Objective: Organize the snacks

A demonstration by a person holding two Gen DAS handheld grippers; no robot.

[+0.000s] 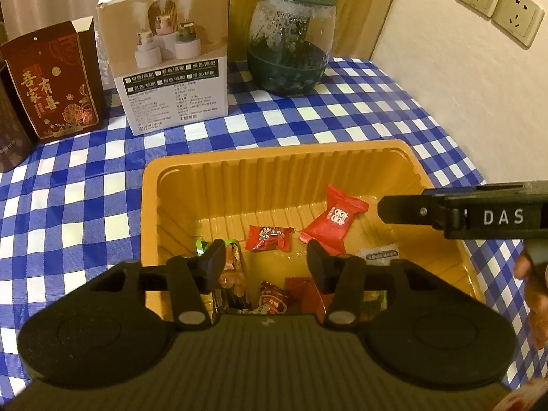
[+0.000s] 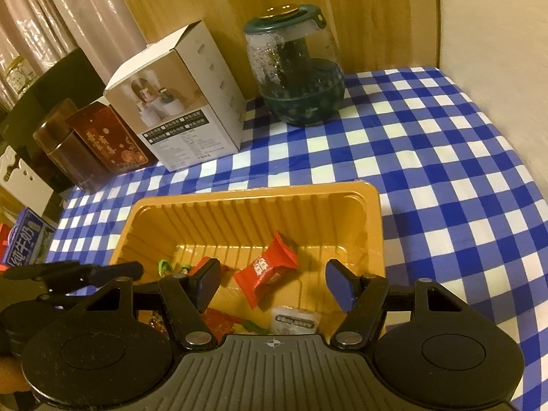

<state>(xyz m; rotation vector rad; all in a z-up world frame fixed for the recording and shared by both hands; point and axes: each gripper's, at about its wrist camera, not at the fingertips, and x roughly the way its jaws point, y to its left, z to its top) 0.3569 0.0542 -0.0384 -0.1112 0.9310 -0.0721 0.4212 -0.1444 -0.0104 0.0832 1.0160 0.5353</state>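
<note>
Orange plastic tray [image 1: 150, 205], rectangular with ribbed walls, sits flat on the checked cloth, directly ahead of and below both grippers' fingers. Inside: large red pillow-wrapped candy [image 1: 334, 221] lies tilted on the tray floor, ahead of the left tool's fingers and between the right tool's fingers in its view. Small red wrapped candy [image 1: 269, 238] lies just left of it. White sachet [image 2: 296, 322] lies flat, near the right tool's base. More red and green wrappers sit close under the left tool, partly hidden.
</note>
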